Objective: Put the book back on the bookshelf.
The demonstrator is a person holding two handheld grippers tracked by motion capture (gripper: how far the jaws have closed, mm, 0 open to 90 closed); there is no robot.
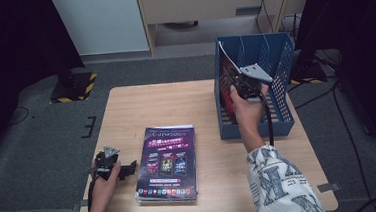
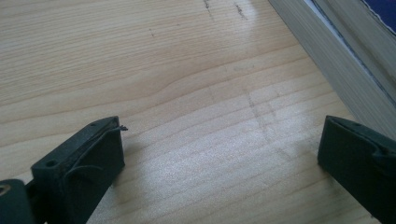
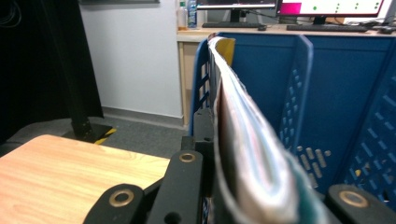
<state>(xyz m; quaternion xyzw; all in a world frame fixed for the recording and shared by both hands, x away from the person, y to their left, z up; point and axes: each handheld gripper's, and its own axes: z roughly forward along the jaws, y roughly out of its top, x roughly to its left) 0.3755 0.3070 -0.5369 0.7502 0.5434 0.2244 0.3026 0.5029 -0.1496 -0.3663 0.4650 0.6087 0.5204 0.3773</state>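
No legible text on magazine cover.

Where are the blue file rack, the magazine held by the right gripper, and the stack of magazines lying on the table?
blue file rack [image 1: 281,62], high view, on its perforated right wall.
held magazine [image 3: 247,140], right gripper view, on its upper edge between the jaws.
magazine stack [image 1: 167,160], high view, on the middle of the top cover.

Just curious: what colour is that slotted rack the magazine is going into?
Blue; the rack shows best in the high view.
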